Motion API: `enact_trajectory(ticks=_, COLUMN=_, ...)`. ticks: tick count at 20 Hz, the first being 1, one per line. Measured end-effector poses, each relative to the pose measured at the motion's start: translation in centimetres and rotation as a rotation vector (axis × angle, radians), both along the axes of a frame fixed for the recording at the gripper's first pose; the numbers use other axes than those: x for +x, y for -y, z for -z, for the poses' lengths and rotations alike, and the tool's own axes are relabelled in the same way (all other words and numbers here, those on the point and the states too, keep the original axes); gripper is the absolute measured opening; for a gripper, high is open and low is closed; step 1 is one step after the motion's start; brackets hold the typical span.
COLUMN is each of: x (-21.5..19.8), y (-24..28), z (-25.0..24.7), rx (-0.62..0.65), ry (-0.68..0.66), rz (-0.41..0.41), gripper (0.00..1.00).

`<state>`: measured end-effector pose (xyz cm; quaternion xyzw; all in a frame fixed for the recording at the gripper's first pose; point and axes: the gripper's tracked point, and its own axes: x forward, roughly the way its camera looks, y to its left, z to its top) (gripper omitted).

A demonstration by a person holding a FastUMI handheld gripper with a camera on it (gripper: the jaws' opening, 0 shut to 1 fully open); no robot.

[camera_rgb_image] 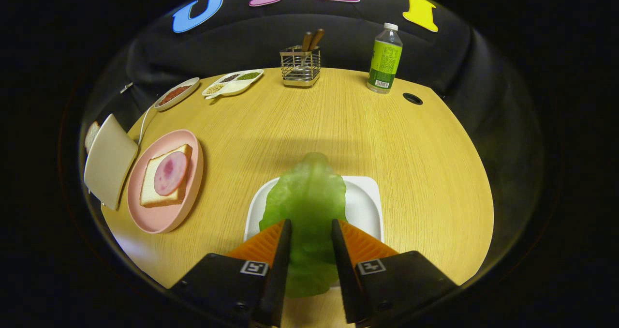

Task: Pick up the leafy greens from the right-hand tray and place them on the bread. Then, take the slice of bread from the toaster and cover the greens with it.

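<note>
1. Leafy greens (309,197) sit between the two fingers of the hand-held gripper (311,233), which stand narrowed with an inner face against each side of the leaf; it looks held, and the far end of the leaf reaches beyond the fingertips.
2. Just under the leaf is the white tray (362,207) on the table (338,125); whether the leaf hangs free of the tray or rests on it, I cannot tell.
3. The step in hand, as I judge it, is the first one: the greens are gripped but not yet carried over.
4. Off to the left of the fingers lies the pink plate (164,221), bearing a slice of bread (152,192) topped with a round of ham (170,173).
5. The next move calls for swinging left and laying the leaf flat over that ham.
6. Just beyond the plate stands the toaster (109,161), a second bread slice (91,134) peeping behind it, untouched.
</note>
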<state>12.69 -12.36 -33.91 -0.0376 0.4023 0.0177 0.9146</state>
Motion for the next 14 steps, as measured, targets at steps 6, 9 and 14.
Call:
enact_trajectory(ticks=6, x=0.2, y=0.0, z=-0.1, rx=-0.008, ry=-0.018, rz=0.002, gripper=0.14)
enact_trajectory(ticks=9, x=0.0, y=-0.3, z=0.0, rx=0.005, ry=-0.028, rz=-0.009, gripper=0.08)
enact_trajectory(ticks=14, x=0.0, y=-0.6, z=-3.1, rx=0.019, ry=0.0, rz=0.007, gripper=0.06)
